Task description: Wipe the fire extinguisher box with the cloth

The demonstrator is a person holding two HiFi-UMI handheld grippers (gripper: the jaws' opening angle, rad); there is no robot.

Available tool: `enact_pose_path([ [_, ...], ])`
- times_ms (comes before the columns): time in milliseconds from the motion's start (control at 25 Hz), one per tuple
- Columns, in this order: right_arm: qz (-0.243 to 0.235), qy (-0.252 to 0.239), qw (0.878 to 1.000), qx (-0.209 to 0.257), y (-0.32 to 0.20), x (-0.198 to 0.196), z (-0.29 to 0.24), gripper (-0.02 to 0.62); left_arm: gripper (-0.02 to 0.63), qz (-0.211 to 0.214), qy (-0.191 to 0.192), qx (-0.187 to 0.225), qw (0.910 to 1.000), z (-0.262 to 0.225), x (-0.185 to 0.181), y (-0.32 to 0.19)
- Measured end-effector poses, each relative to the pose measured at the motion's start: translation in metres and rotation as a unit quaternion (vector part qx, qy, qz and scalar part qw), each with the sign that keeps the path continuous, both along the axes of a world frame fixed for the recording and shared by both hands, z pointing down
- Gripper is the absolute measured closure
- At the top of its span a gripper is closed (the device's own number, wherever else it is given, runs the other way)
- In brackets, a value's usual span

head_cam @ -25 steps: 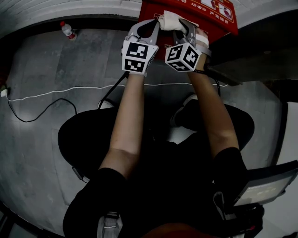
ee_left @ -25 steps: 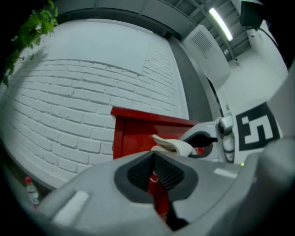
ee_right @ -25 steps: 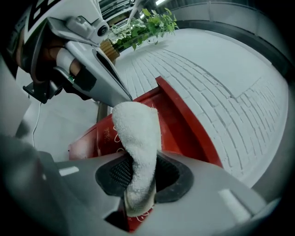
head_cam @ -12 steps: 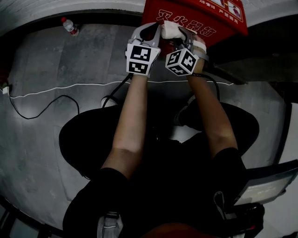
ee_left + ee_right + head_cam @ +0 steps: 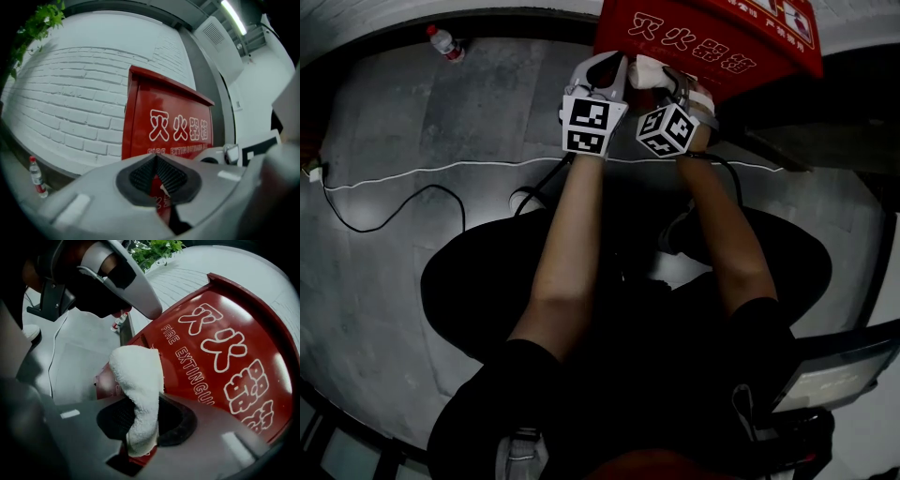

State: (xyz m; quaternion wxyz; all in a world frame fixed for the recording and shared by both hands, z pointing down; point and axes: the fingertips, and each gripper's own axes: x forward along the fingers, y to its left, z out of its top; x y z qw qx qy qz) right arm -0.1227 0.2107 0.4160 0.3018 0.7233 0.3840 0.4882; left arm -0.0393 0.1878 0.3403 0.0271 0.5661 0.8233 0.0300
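Cloth [image 5: 137,380] sits pinched in the right gripper's [image 5: 140,423] closed jaws at the red fire extinguisher box's [image 5: 225,352] front. Hard rubbing may tug its narrow clamped fold free; the left gripper [image 5: 157,176], jaws together on nothing, crowds alongside.

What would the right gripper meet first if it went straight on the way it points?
The right gripper is clamped on the cloth, which leads; it would likely press first against the fire extinguisher box, though the gap is unclear.
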Motion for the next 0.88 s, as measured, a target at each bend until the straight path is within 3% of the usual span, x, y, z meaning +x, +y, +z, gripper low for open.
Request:
enact_pose_path([
  [280, -0.008, -0.006, 1.0, 0.019, 0.0, 0.008, 0.037, 0.491, 0.604, 0.002, 0.001, 0.019, 0.9998, 0.034, -0.004, 0.004],
  [880, 0.006, -0.017, 0.996, 0.091, 0.002, 0.003, 0.137, 0.491, 0.604, 0.012, 0.024, 0.12, 0.9924, 0.143, -0.022, -0.002],
])
